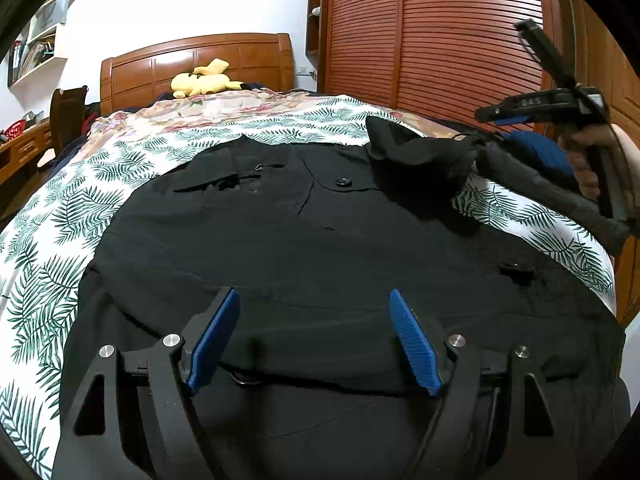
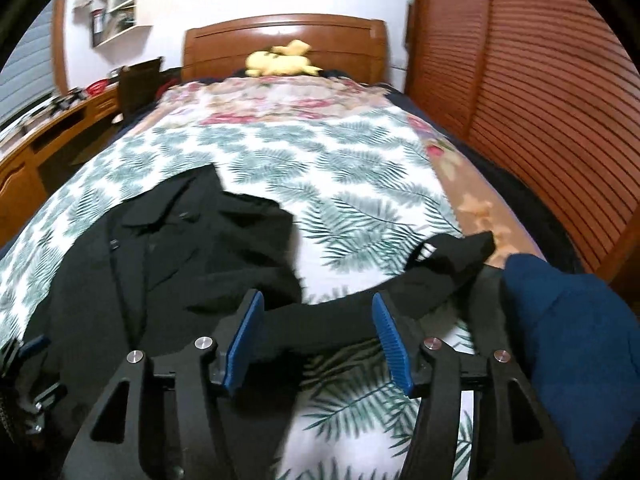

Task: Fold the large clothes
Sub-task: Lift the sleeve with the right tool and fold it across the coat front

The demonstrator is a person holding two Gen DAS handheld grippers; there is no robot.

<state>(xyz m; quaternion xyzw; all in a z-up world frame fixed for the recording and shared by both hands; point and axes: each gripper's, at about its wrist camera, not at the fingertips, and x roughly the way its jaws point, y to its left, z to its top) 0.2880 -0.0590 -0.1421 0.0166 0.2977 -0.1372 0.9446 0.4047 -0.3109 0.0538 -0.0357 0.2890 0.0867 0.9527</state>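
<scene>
- left gripper [image 1: 314, 338]: jaws wide apart, nothing between the blue pads [image 1: 214, 340]; poised just above the near part of the coat [image 1: 304, 248].
- right gripper [image 2: 318, 340]: jaws parted, pads [image 2: 244, 338] clear of the cloth; a black sleeve [image 2: 360, 316] runs across the gap between them, not pinched. in the left wrist view this gripper [image 1: 504, 117] shows at far right, held by a hand [image 1: 588, 160].
- coat: black, large, spread flat on the bed, collar toward the far end, hem nearest the left gripper; dark buttons [image 1: 343, 181] down the front.
- sleeve: right-hand sleeve of the coat, lifted and rumpled, its cuff [image 2: 472, 246] lying toward the right edge of the bed.
- sheet [image 1: 52, 216]: white with green fern print, under the coat, showing on the left and right of it.
- quilt [image 2: 280, 100]: floral, pink and beige, beyond the sheet.
- toy [image 1: 204, 80]: yellow plush, at the far end of the bed against the headboard [image 1: 192, 56].
- headboard: brown wood.
- wardrobe [image 1: 432, 32]: brown slatted doors, right of the bed.
- desk [image 2: 48, 136]: wooden, left of the bed, with small clutter on top.
- shelves [image 2: 116, 4]: white, on the far left wall.
- blue cloth [image 2: 576, 344]: dark blue, near right in the right wrist view; what it belongs to cannot be told.
</scene>
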